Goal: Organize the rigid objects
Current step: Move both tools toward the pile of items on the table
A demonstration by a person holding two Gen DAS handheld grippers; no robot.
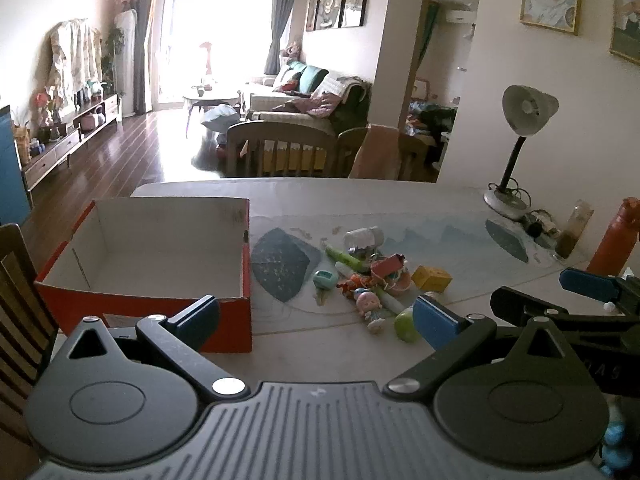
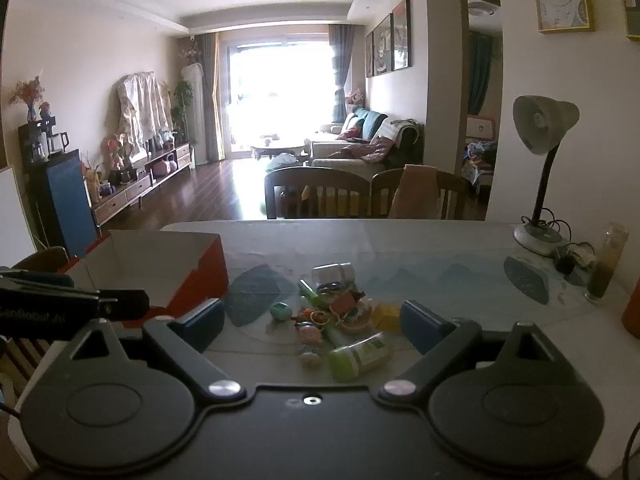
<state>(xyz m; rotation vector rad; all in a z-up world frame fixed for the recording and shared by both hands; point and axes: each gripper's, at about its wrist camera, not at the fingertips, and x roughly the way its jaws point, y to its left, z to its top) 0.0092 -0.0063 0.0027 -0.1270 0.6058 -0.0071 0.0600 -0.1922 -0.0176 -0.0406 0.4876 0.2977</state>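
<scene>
Table [image 2: 460, 240]: toy pile [image 2: 340, 312] beyond right gripper [image 2: 316, 322].

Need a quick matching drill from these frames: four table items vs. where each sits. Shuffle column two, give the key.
Items
1. red box
2. desk lamp
3. yellow block
4. green-capped bottle

Places
A. lying on its side at the near edge of the toy pile, closest to the right tool
B. far right of the table, standing by the wall
C. left of the pile, open
D. right edge of the pile

Pairs: 1-C, 2-B, 3-D, 4-A
</scene>
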